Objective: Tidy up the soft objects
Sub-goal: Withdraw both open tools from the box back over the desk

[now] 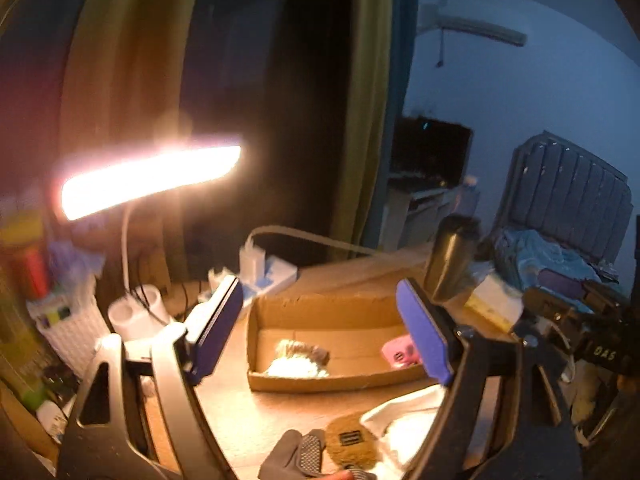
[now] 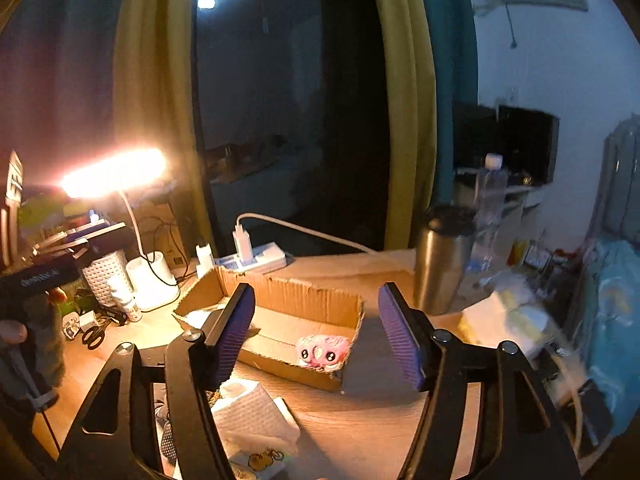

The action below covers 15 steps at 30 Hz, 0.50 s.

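A shallow cardboard box [image 1: 332, 384] lies on the wooden desk under the lamp. In the left wrist view it holds a fluffy brown-and-white soft thing [image 1: 298, 358] and a pink plush toy [image 1: 400, 352]. My left gripper [image 1: 318, 286] hangs above the box, open and empty. A grey glove [image 1: 296, 456], a round brown pad [image 1: 352, 440] and a white cloth [image 1: 408, 420] lie on the desk in front of the box. In the right wrist view my right gripper [image 2: 316, 292] is open and empty above the box [image 2: 288, 292]. The pink plush toy [image 2: 322, 352] sits in the near right corner, and the white cloth [image 2: 252, 412] lies below the left finger.
A lit desk lamp [image 2: 116, 172] stands at the left beside a white basket [image 2: 104, 276] and scissors [image 2: 94, 336]. A power strip [image 2: 256, 260] lies behind the box. A steel tumbler [image 2: 440, 264] and a water bottle [image 2: 488, 208] stand to the right, with clutter beyond.
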Motion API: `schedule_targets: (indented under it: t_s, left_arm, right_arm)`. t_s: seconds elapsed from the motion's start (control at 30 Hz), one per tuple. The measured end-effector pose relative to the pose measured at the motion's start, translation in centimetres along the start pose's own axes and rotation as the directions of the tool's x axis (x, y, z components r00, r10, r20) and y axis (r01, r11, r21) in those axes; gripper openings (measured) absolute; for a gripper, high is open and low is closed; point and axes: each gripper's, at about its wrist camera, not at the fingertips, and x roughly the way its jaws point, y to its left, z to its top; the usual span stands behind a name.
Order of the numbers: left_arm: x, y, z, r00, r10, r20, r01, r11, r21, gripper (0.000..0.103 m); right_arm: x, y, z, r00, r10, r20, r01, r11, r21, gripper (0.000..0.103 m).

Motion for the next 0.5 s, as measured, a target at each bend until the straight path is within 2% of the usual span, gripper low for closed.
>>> schedule_targets:
  t_s: [0.2, 0.4, 0.5]
  left_arm:
    - [-5.5, -2.2, 2.1, 0.997, -0.025, 0.079, 0.021, 0.999, 0.047, 0.081]
    - [-9.8, -2.4, 1.6, 0.996, -0.044, 0.073, 0.045, 0.999, -0.021, 0.082]
    - [-12.4, -2.7, 0.8, 0.994, -0.059, 0.087, 0.061, 0.998, -0.026, 0.082]
  right_arm:
    - [-5.7, 1.2, 1.7, 0.997, -0.006, 0.077, 0.01, 0.998, -0.059, 0.071]
    - [-10.5, 2.4, 1.2, 0.992, 0.012, 0.129, -0.004, 0.998, -0.062, 0.073]
    - [-12.3, 2.8, 0.6, 0.99, 0.017, 0.137, -0.01, 0.999, -0.053, 0.074]
